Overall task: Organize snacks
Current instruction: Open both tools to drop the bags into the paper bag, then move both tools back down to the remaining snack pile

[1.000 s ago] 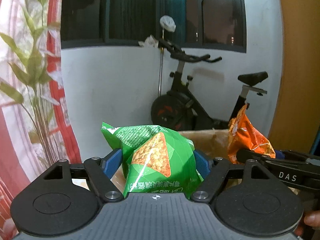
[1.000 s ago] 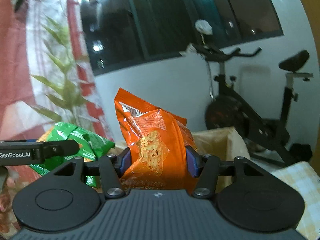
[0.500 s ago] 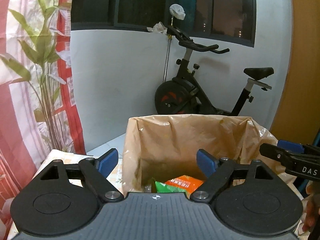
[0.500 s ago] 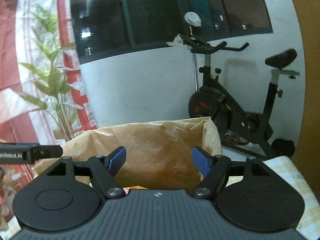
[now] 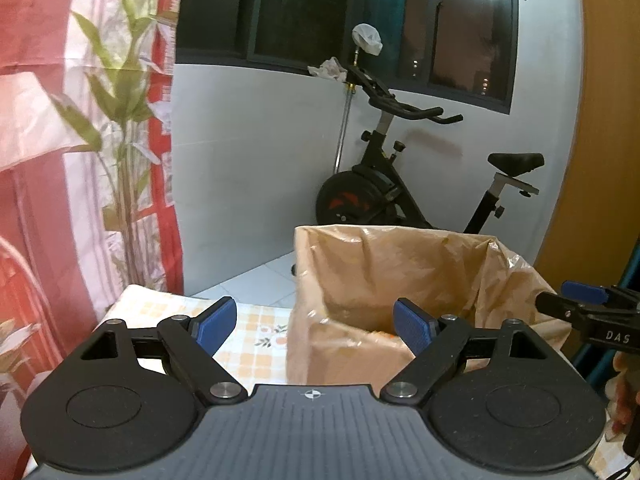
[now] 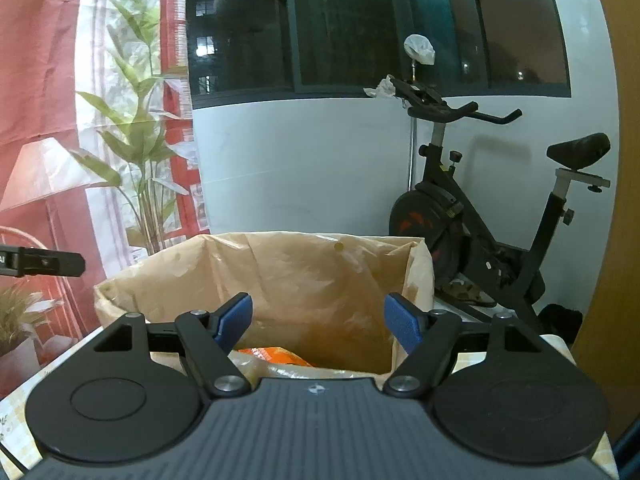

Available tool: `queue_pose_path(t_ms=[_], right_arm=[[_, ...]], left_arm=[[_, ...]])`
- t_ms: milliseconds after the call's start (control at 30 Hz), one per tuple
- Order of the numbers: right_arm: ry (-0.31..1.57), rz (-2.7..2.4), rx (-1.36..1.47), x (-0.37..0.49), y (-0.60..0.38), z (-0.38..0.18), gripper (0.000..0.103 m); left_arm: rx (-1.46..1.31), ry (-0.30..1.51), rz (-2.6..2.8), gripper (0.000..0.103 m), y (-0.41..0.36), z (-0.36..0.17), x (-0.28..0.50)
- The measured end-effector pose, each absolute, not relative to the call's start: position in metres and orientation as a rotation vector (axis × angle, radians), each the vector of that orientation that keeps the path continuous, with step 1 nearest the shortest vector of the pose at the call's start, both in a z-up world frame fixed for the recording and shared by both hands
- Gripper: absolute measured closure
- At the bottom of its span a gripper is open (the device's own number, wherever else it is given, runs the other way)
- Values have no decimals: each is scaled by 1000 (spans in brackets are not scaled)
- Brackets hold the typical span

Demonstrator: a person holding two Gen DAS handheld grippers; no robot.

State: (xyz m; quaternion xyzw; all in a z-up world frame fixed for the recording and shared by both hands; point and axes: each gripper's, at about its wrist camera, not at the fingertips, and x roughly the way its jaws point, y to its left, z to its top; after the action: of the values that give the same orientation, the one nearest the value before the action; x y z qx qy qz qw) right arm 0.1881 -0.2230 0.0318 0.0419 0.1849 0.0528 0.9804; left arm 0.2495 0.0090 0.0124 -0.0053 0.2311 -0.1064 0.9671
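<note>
The landmark here is the paper-lined box (image 6: 280,280), standing on the checked tablecloth (image 5: 256,320) with its mouth open upward. Both grippers are empty: the left gripper (image 5: 316,326) has its blue pads spread wide with nothing between them, and the right gripper (image 6: 318,322) likewise stands wide apart and bare. The task's thing, an orange snack packet (image 6: 276,354), lies down inside the box near its bottom; the right wrist view shows a slice of it just past the near rim, below and ahead of the right fingertips, and the left wrist view gives only a faint orange glimpse deep in the box. Of its long axis only this can be said: the visible edge runs roughly across the box, left to right, though most of the packet is hidden by the near wall and the gripper body (so its full lie is a guess). The right gripper faces the box mouth squarely, centred on it, while the left gripper sits off to the box's left side, its left pad over the tablecloth and its right pad before the box's near corner. No loose snack is in view outside the box, so I judge the next reach must turn away from the box, and neither hand looks better placed for that.
</note>
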Motion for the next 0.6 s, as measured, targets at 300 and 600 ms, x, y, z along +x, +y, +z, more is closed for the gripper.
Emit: queue_pose_path(t_ms=[300, 600], right_arm=[[382, 140, 66, 164, -217, 27, 27], [412, 165, 44, 143, -207, 7, 23]], left_arm=[[-36, 463, -181, 16, 36, 6, 217], [-93, 478, -151, 16, 57, -14, 189]])
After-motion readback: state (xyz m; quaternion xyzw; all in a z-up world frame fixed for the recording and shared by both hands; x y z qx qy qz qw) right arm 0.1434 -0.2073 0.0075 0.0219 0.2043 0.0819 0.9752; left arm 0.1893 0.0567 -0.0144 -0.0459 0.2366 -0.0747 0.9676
